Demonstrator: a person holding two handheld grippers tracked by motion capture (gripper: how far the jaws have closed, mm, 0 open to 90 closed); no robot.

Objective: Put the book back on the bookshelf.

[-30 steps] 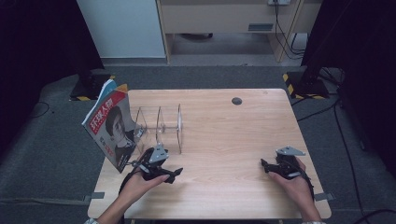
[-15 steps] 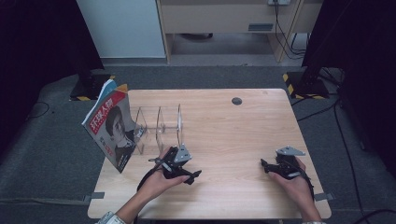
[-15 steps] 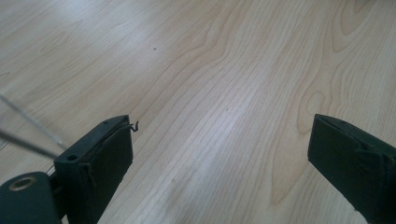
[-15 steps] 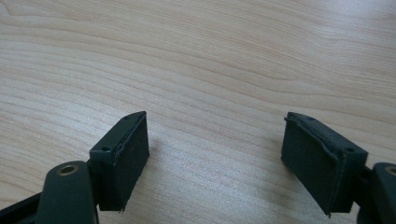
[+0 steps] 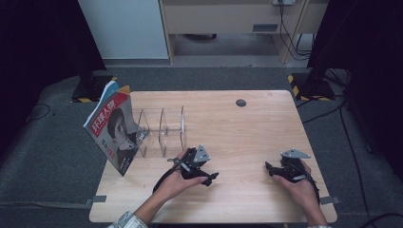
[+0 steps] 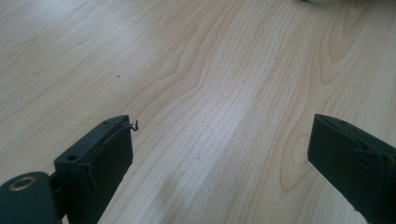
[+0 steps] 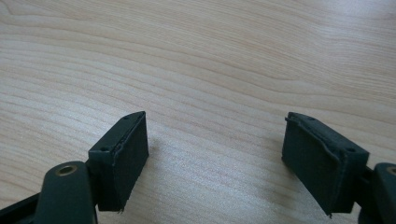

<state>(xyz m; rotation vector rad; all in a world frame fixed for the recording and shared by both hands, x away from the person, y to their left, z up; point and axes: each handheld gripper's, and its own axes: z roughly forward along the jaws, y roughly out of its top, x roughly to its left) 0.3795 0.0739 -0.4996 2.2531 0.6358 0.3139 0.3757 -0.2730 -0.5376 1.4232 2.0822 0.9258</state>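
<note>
The magazine stands tilted at the left end of the clear divider rack, leaning against its outer wall and overhanging the left edge of the surface, probably because it is parked there rather than slotted into a compartment, though the glare on the clear walls makes that hard to confirm. The left gripper hovers just right of the rack, its fingers spread wide over bare wood, holding nothing. The right gripper rests near the front right corner, well apart, fingers likewise spread and empty. The pale wood surface carries a small dark disc near its far edge. Beyond lie grey carpet, cables and a light cabinet.
</note>
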